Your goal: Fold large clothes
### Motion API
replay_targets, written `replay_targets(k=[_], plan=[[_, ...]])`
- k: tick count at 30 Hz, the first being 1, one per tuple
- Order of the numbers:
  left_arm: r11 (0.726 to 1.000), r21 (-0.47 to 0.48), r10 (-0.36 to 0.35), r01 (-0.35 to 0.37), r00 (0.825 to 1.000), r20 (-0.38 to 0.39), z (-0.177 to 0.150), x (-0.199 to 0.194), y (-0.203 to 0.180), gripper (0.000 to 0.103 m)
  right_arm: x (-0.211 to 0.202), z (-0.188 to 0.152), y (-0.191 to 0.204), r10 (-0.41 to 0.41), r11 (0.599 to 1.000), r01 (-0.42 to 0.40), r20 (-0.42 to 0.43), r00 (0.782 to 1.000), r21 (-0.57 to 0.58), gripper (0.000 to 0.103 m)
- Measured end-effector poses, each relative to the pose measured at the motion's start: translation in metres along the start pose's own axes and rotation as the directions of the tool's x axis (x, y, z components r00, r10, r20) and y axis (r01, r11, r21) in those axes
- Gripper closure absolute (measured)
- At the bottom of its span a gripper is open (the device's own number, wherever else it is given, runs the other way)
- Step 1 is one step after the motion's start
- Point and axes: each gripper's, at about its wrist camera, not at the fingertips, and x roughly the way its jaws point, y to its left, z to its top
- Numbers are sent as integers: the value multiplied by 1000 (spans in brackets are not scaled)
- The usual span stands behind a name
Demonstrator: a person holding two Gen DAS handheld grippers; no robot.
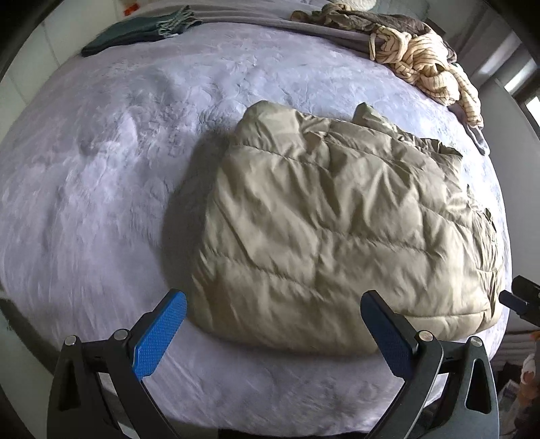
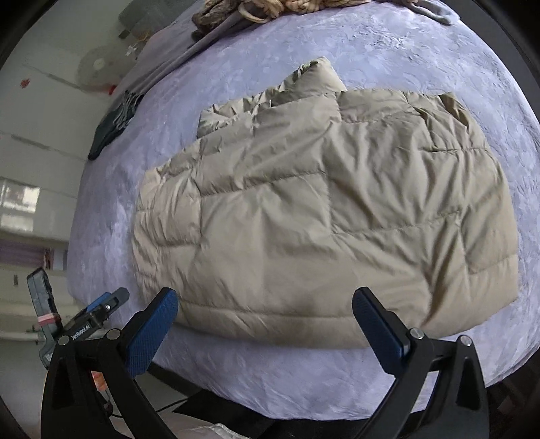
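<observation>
The beige quilted puffer jacket (image 1: 337,233) lies folded into a rough rectangle on the bed (image 1: 101,169), which is covered by a pale lavender fleece blanket, and its near hem lies close to the bed's near edge. One bunched part of the jacket sticks out past its far edge. The left tool (image 1: 273,324) hangs over the jacket's near left corner with its blue-padded jaws spread wide and nothing between them; the pads do not touch the fabric. The right tool (image 2: 265,320) stands above the jacket's near hem, its jaws likewise wide apart and empty. Well beyond the jacket, at the far side of the bed, sits a heap of striped cream clothing (image 1: 428,71), and far off to the jacket's left lies a dark green folded cloth (image 1: 135,32)
</observation>
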Motion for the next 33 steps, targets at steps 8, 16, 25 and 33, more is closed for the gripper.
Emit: replay_targets(k=[8,16,25,33], plan=[[996,3,-90,90,993,-72,35,36,47,0,33,1,32,-6,997,8,-25,1000,81,0],[942,-67,-334,328,930,-153,66,85,89,0,60,8,56,-57,994,63,-70,996,90,0],[764,-151,-640,628,707,-301,86,159,77,0,79,12,62,-96,990,105,-99,990,93,0],[713,-74,-661,697,635,-399,92,176,33,4,85,16,63,-119,987,129,-109,987,92,0]])
